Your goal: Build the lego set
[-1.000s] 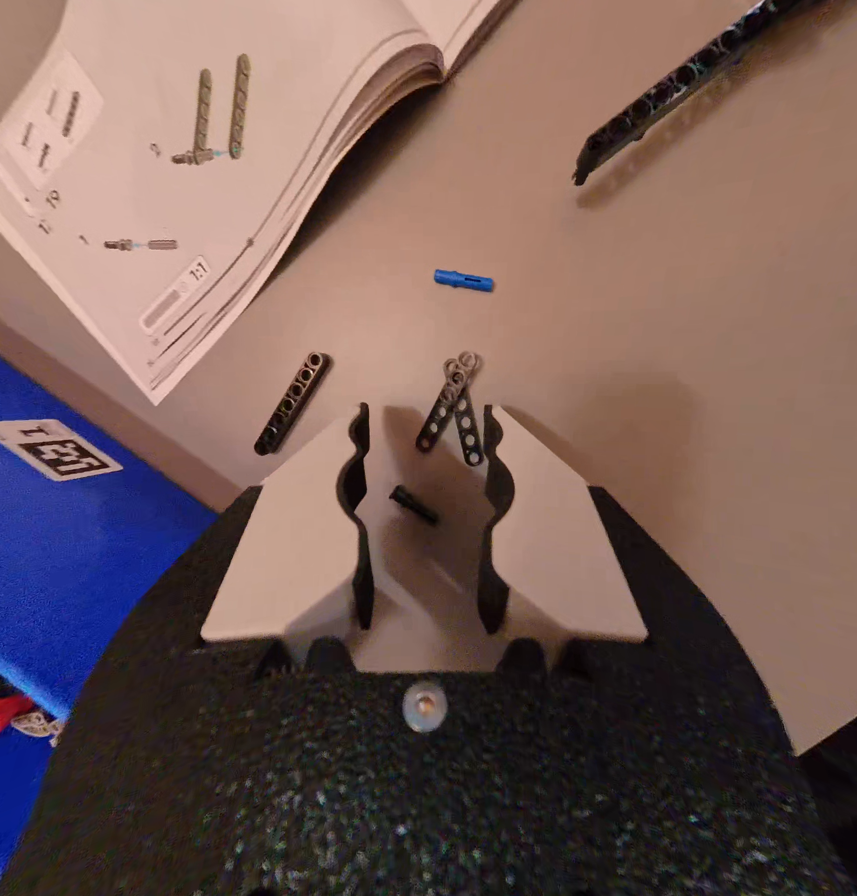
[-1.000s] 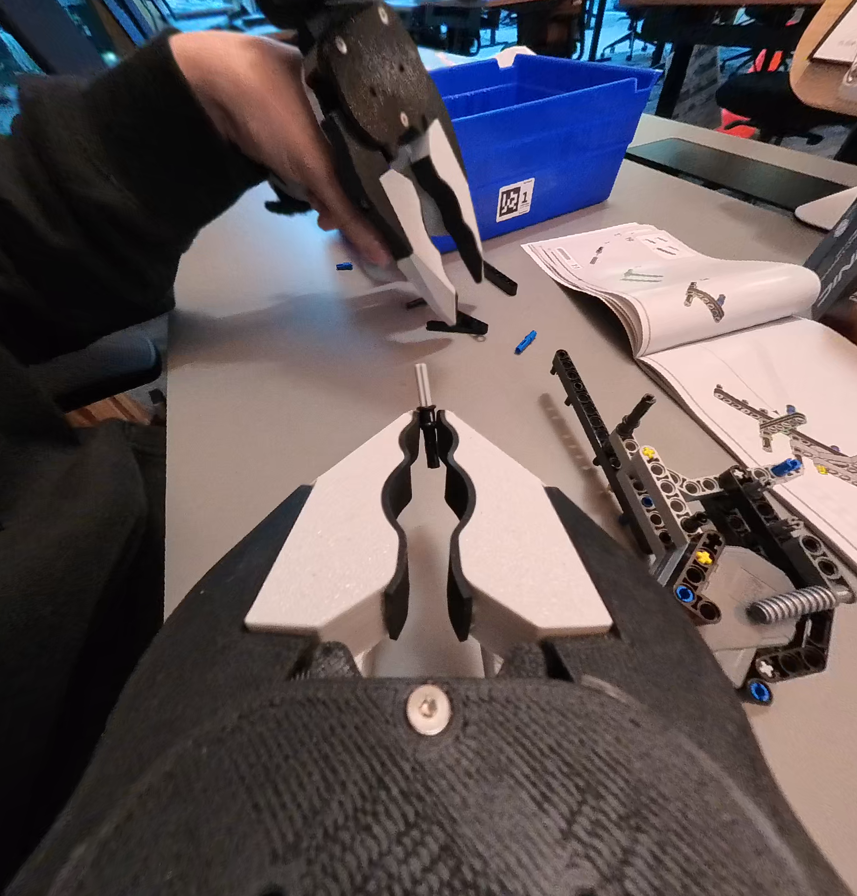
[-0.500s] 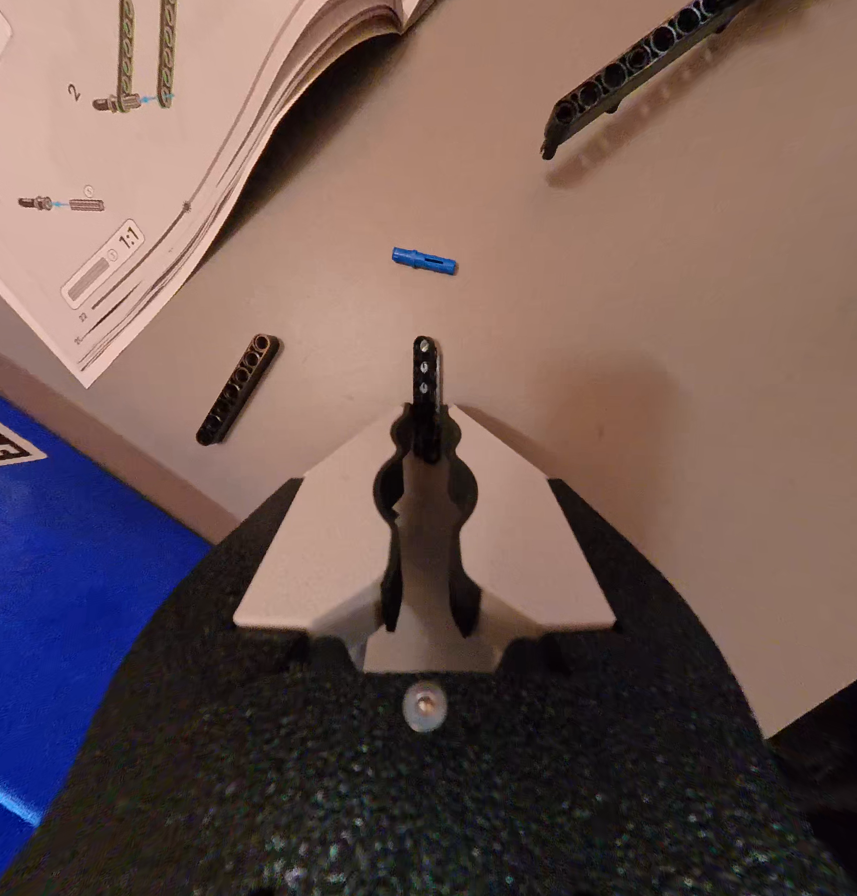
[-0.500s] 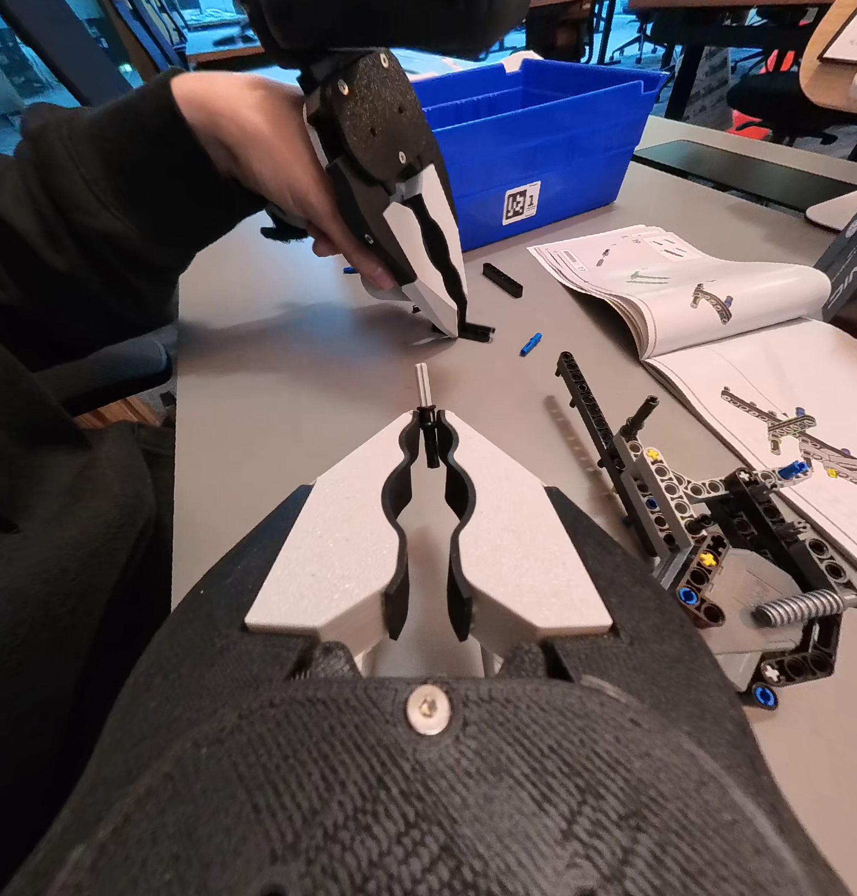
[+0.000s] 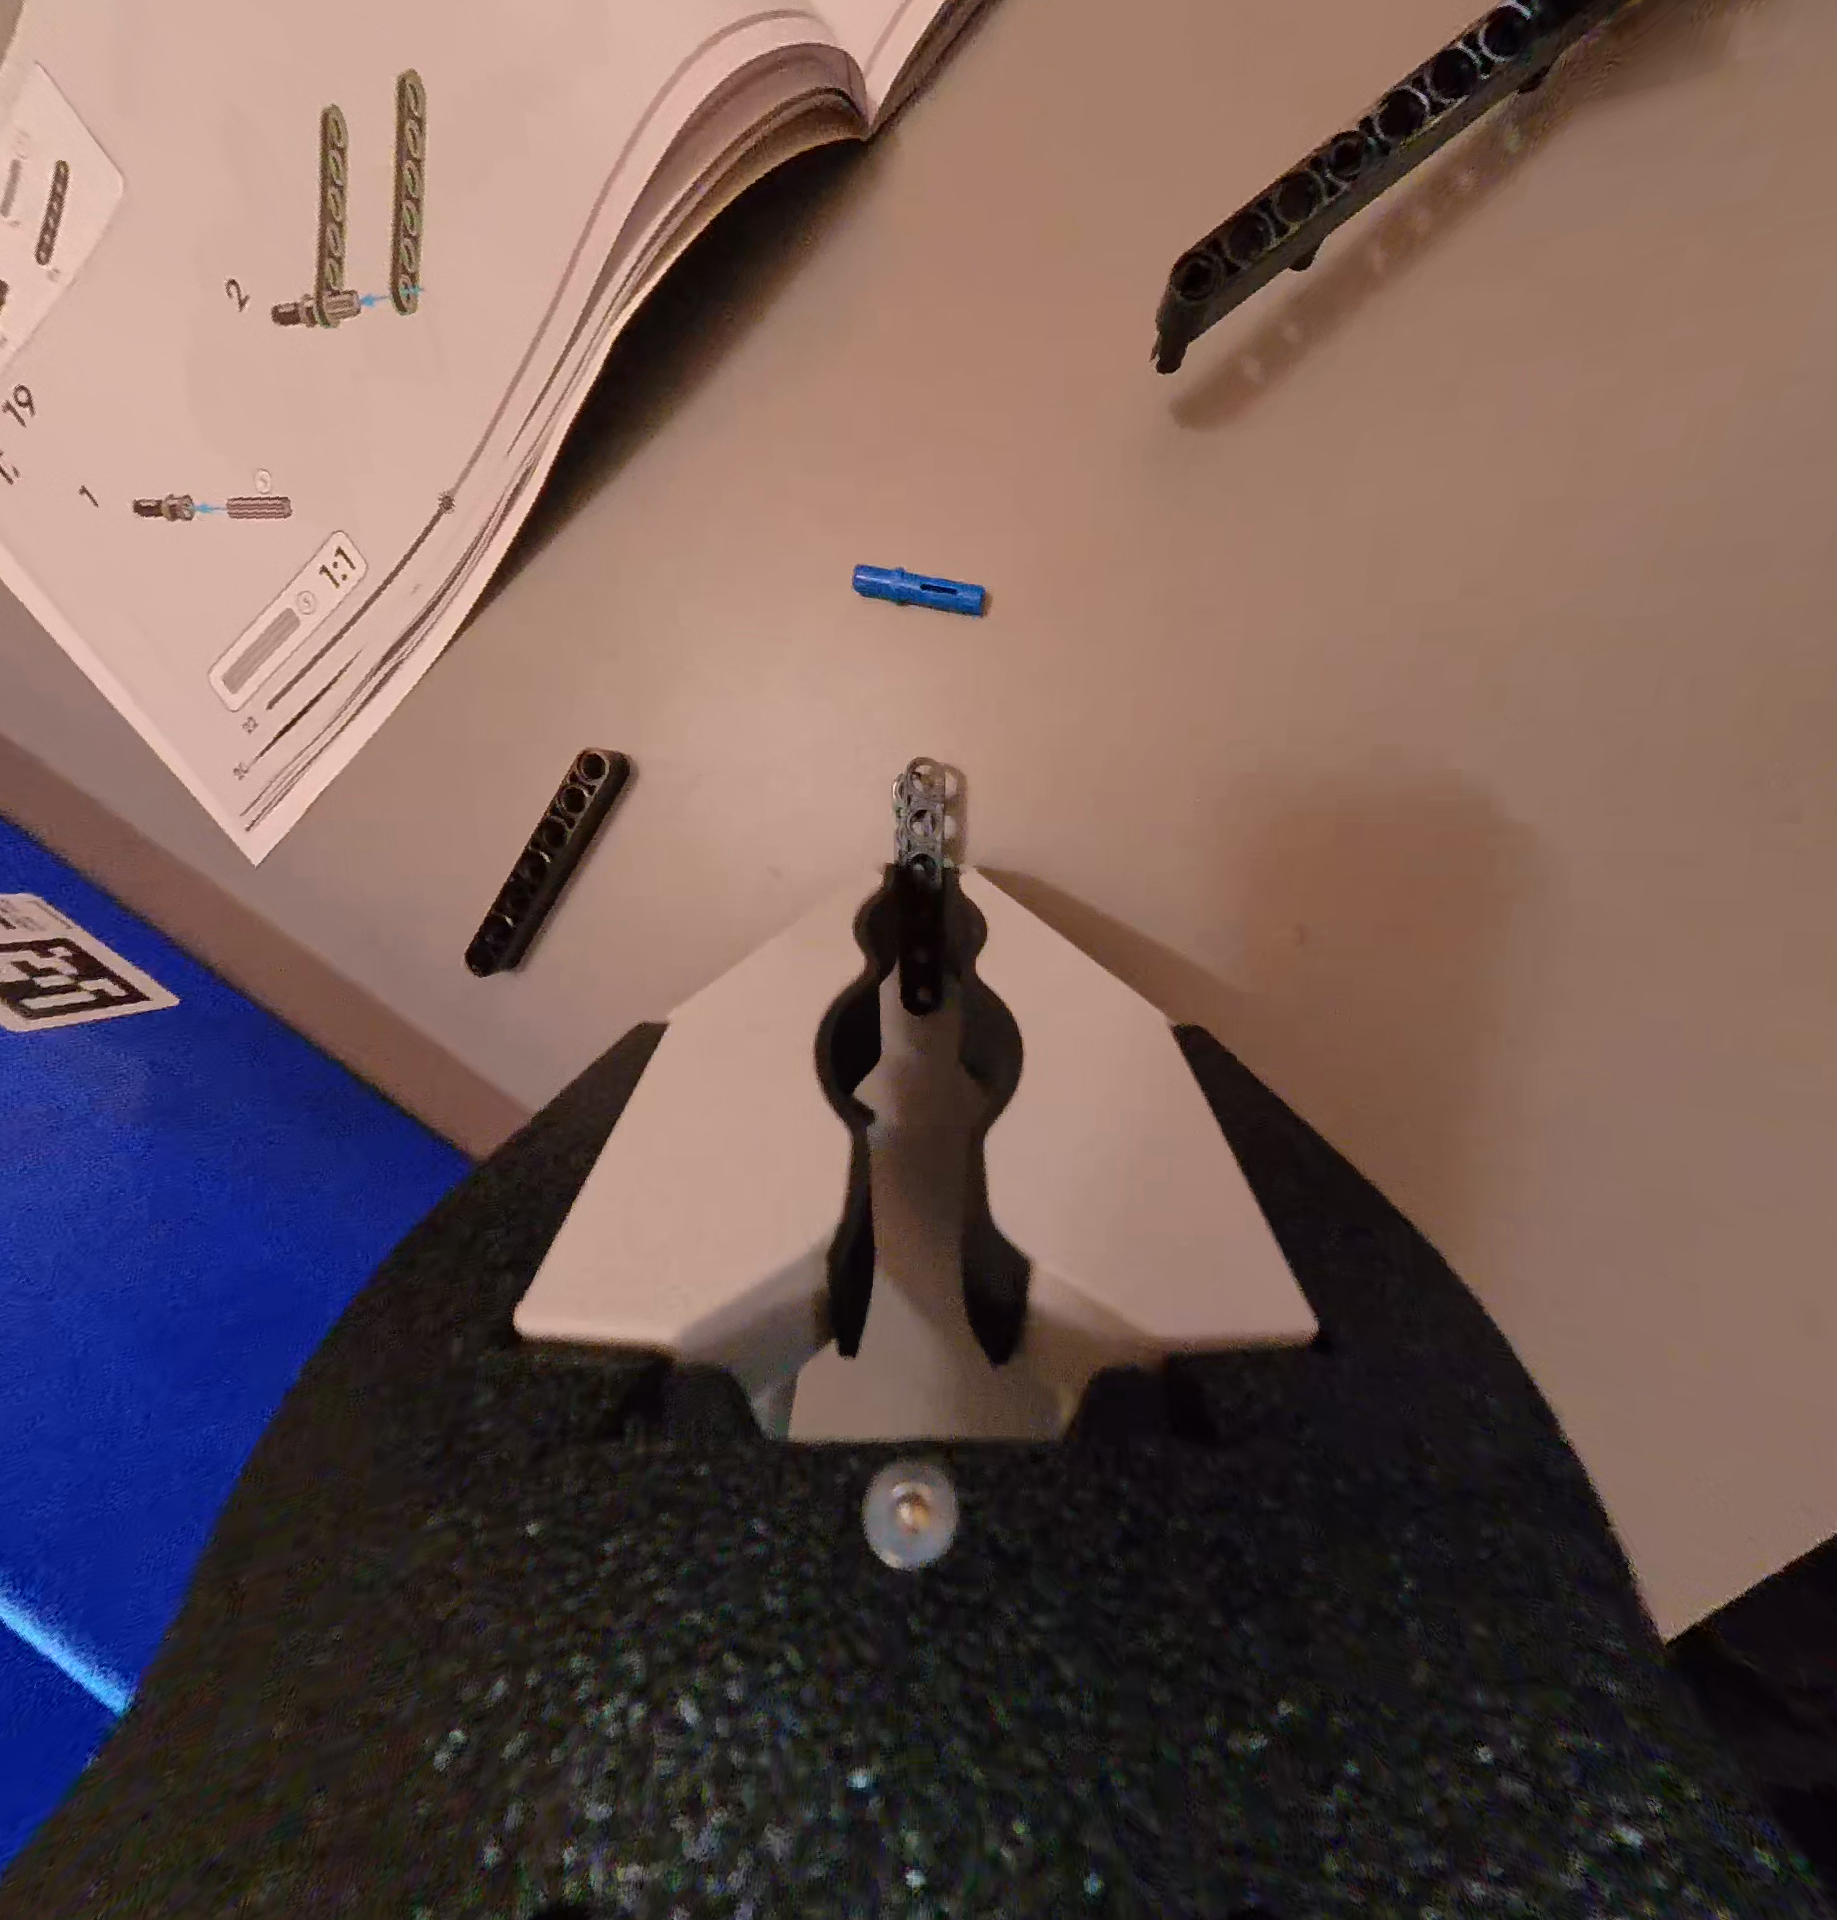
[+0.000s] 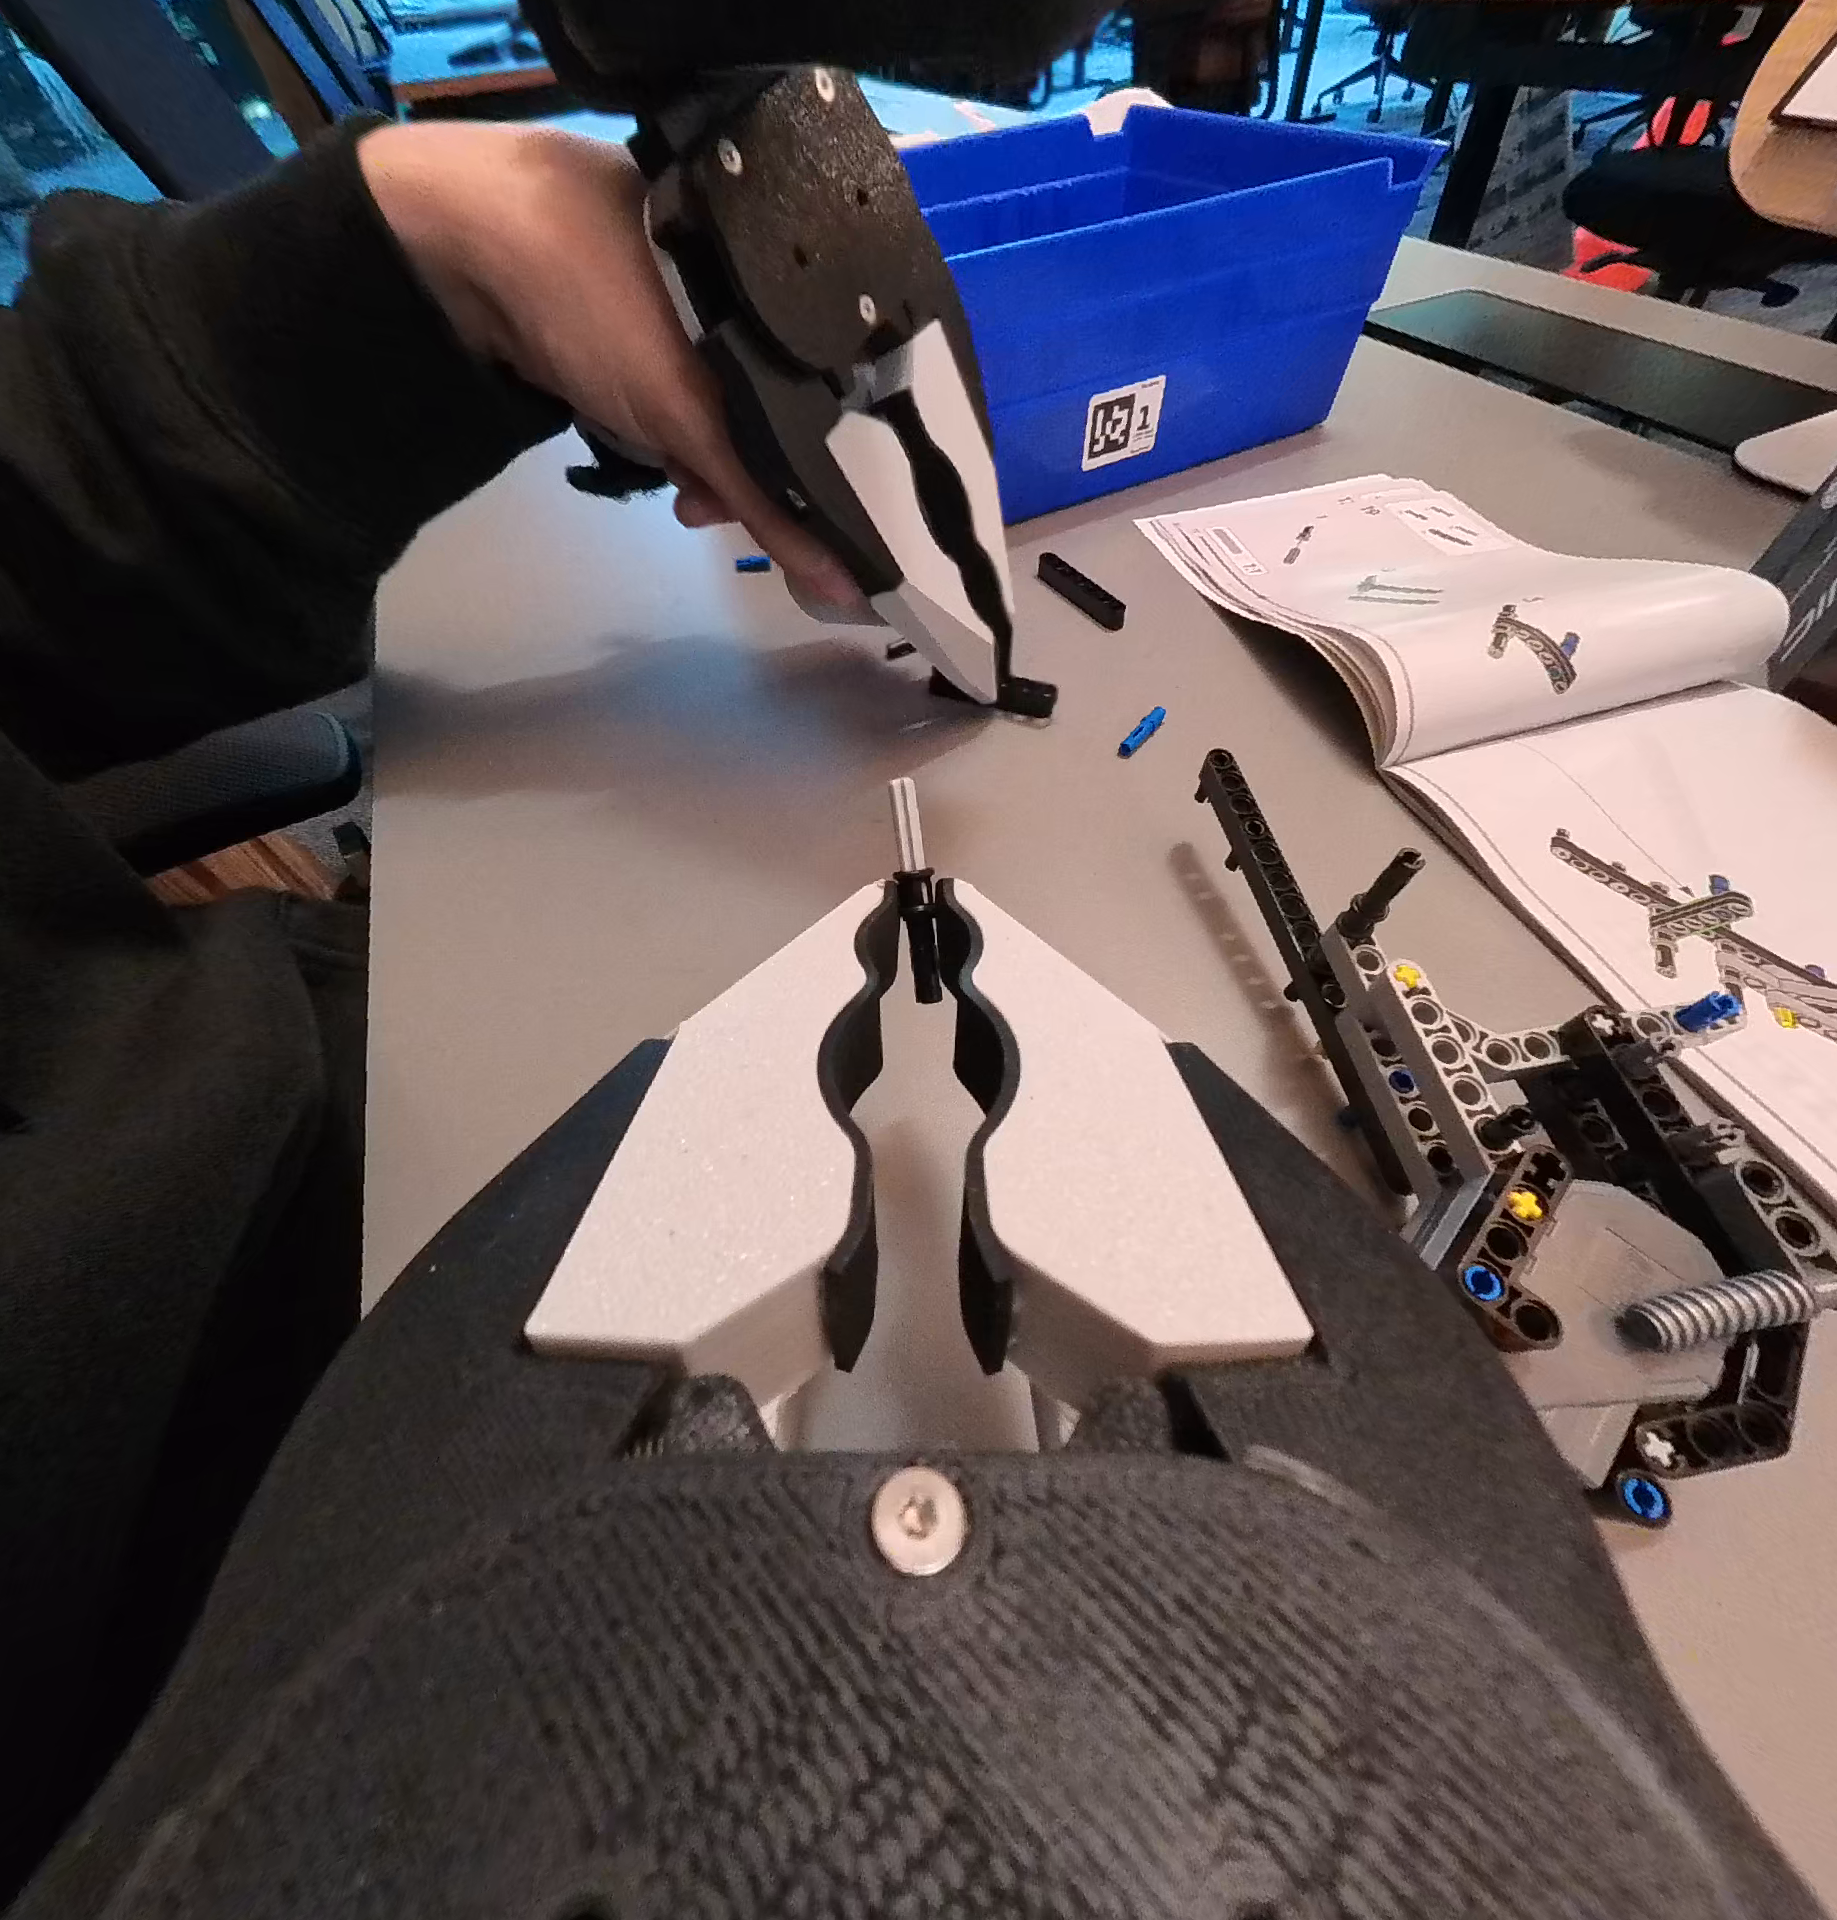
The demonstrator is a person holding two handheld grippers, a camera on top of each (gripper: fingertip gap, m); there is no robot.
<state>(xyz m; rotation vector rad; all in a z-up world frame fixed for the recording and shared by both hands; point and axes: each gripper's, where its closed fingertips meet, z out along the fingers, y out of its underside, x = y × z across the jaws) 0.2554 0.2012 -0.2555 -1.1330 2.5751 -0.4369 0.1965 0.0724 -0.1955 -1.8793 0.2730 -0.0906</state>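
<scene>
The left gripper point(image 5: 924, 868) is clamped on a pair of thin grey and black liftarms point(image 5: 927, 831) at the grey table point(image 5: 1309, 675), its tips down near the surface, while the right gripper point(image 6: 919, 894) pinches a black pin with a grey axle point(image 6: 909, 831) standing out of its tips. Taking the liftarms as the mark, a blue pin point(image 5: 919, 590) lies just beyond them, a short black beam point(image 5: 548, 860) to their left, and the open instruction booklet point(image 5: 374, 312) and blue bin point(image 5: 166, 1195) farther left. A long black beam point(image 5: 1361, 177) lies well off to their right, joined to the partly built model point(image 6: 1579, 1164) beside the right gripper.
</scene>
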